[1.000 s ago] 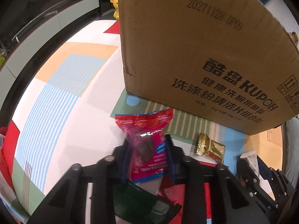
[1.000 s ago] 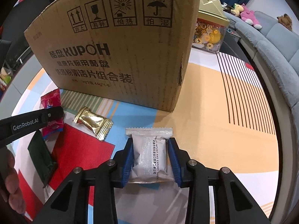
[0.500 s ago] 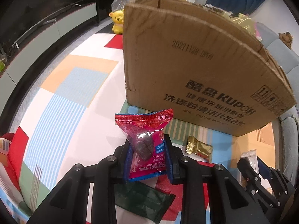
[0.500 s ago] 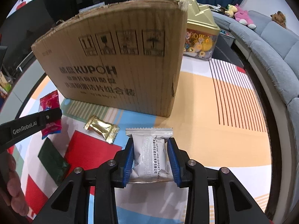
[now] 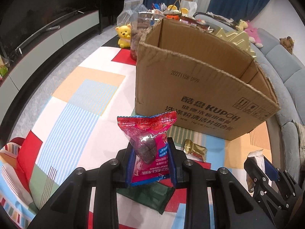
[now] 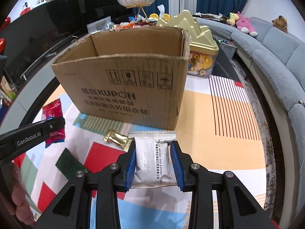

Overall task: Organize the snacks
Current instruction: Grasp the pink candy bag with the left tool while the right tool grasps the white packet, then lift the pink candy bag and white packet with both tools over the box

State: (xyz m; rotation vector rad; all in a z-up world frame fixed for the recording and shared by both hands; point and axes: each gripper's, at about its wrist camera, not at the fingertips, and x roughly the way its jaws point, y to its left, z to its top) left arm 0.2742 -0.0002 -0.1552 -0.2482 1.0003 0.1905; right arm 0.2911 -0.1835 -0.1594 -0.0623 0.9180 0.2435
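The open cardboard box (image 6: 131,87) stands mid-cloth on the patterned tablecloth (image 6: 228,133); my right gripper (image 6: 153,160) clamps the white snack packet (image 6: 151,158), lifted before the box; my left gripper (image 5: 150,162) pinches the red hawthorn packet (image 5: 147,145); a gold candy (image 6: 117,139) lies at the box's foot.

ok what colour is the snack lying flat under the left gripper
Dark green wrapper, clearest in the right wrist view.

Two black grabbers with blue pads

Each gripper, the left gripper (image 5: 150,164) and the right gripper (image 6: 153,164), has black plastic arms, round silver screws and ridged blue pads (image 6: 131,164). White letters on one arm say "GenRobot.AI".
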